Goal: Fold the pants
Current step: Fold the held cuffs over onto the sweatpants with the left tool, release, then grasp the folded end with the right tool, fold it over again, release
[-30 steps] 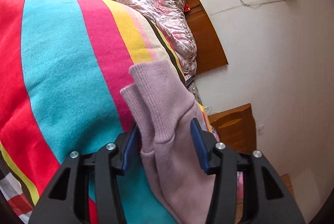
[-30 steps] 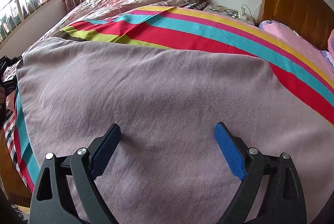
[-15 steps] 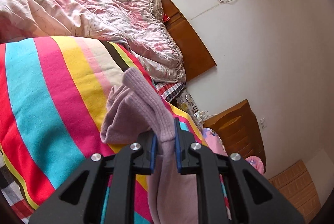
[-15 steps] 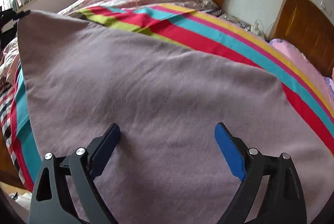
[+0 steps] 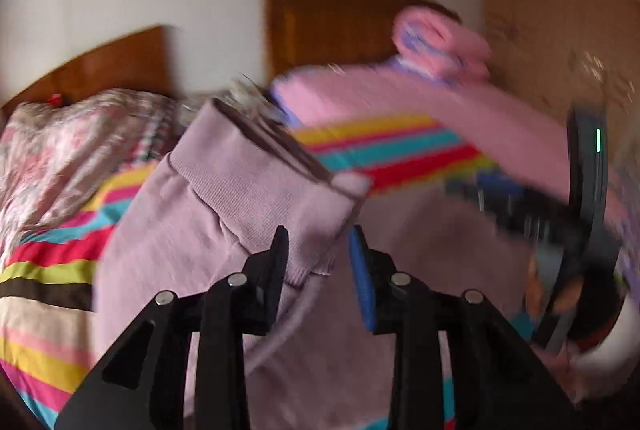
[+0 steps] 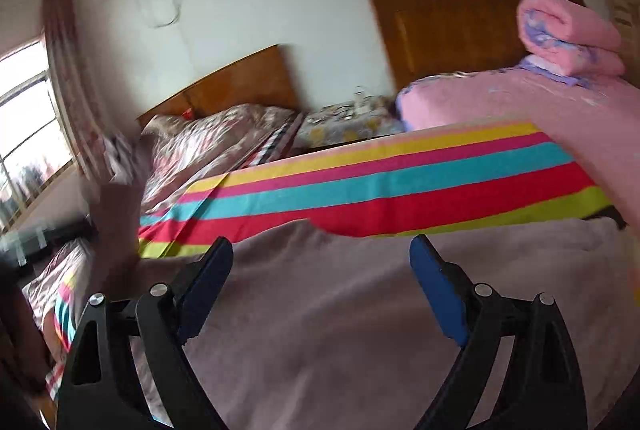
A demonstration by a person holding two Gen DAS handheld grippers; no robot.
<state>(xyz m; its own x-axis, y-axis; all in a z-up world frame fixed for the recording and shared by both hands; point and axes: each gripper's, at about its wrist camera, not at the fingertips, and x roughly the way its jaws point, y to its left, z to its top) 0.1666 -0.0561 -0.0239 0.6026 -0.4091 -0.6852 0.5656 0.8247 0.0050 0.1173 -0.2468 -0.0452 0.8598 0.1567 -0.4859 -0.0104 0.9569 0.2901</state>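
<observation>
The mauve knit pants (image 6: 360, 310) lie spread on the striped bedspread (image 6: 380, 185). In the left wrist view a ribbed cuff end of the pants (image 5: 248, 197) is folded over onto the rest of the cloth. My left gripper (image 5: 318, 250) is open, its jaws apart, with the cuff's edge between and just beyond the tips. My right gripper (image 6: 320, 262) is wide open and empty above the flat pants. The right gripper also shows at the right of the blurred left wrist view (image 5: 520, 205).
A rolled pink blanket (image 6: 568, 33) sits on a pink-covered bed (image 6: 520, 97) at the right. A floral quilt (image 6: 208, 145) lies at the left by wooden headboards (image 6: 452, 25). A cluttered nightstand (image 6: 352, 117) stands between the beds. A window (image 6: 24, 133) is far left.
My left gripper carried the cuff across over the pants, then opened and let it go. The right gripper lifted and tilted up, staying open.
</observation>
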